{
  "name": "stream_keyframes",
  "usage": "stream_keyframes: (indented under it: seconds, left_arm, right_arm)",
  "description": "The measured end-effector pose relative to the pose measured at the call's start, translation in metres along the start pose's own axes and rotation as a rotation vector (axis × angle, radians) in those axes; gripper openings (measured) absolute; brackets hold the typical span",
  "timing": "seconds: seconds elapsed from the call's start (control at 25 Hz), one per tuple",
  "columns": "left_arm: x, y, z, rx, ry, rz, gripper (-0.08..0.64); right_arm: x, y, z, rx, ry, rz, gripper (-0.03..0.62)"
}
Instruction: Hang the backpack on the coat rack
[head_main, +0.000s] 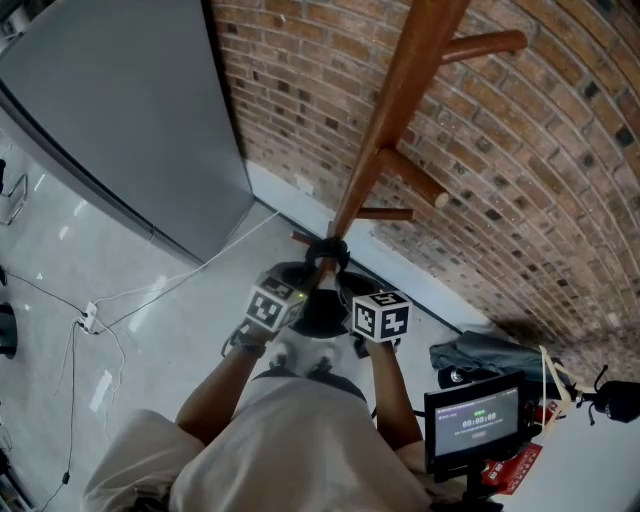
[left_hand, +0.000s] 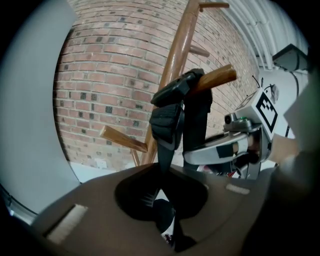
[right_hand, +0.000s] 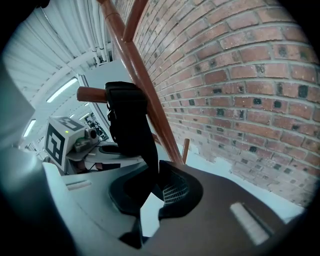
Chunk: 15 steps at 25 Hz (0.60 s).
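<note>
The black backpack (head_main: 320, 303) sits down below the two grippers, beside the tall brown wooden coat rack (head_main: 398, 95) and the red brick wall (head_main: 530, 190). Its thick black top strap (left_hand: 171, 122) lies over a short round wooden peg (left_hand: 218, 76) that sticks out from the rack's pole. The tip of the peg pokes out past the strap, so the strap looks hooked on.

The left gripper (left_hand: 166, 167) pinches the strap just under the peg, with its two jaws squeezed together on it. The right gripper (right_hand: 153, 172) does the same from the other side, its jaws closed tight on the same strap. The two grippers sit close beside each other, and neither looks nearer to the peg.

The big thing is this: the peg is right above both sets of jaws, and the strap runs straight up and down from the jaws to the peg. The peg looks tilted up as it goes away from the pole. So I think the strap will slide in toward the pole when the bag's weight pulls on it.

The job looks almost done. I think the next move is to lower the bag a little, let the peg take the weight, and then open both grippers. The bag may swing or bump the pole, so letting go slowly seems best.
</note>
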<state>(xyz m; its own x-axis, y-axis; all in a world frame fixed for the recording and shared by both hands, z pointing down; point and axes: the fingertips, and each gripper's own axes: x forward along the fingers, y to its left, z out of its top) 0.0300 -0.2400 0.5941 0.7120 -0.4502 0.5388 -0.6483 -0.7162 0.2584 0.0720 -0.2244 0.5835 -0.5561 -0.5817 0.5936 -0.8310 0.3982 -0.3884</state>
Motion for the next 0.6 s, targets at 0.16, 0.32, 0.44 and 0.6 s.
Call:
stream_keyframes:
  seconds: [0.16, 0.32, 0.44, 0.6]
  left_arm:
    - [0.007, 0.001, -0.003, 0.010, 0.015, -0.012, 0.005]
    - [0.015, 0.002, -0.010, 0.007, 0.027, -0.031, 0.005]
    - [0.018, 0.001, -0.008, 0.014, 0.020, -0.042, 0.005]
    - [0.019, 0.000, -0.007, 0.018, 0.008, -0.050, 0.018]
  right_arm:
    - [0.002, -0.001, 0.004, -0.007, -0.004, -0.006, 0.018]
    - [0.004, -0.001, 0.006, -0.012, -0.007, -0.007, 0.023]
    - [0.006, -0.001, 0.006, -0.018, -0.004, -0.004, 0.025]
    - [0.005, 0.000, 0.006, -0.026, -0.001, -0.005, 0.028]
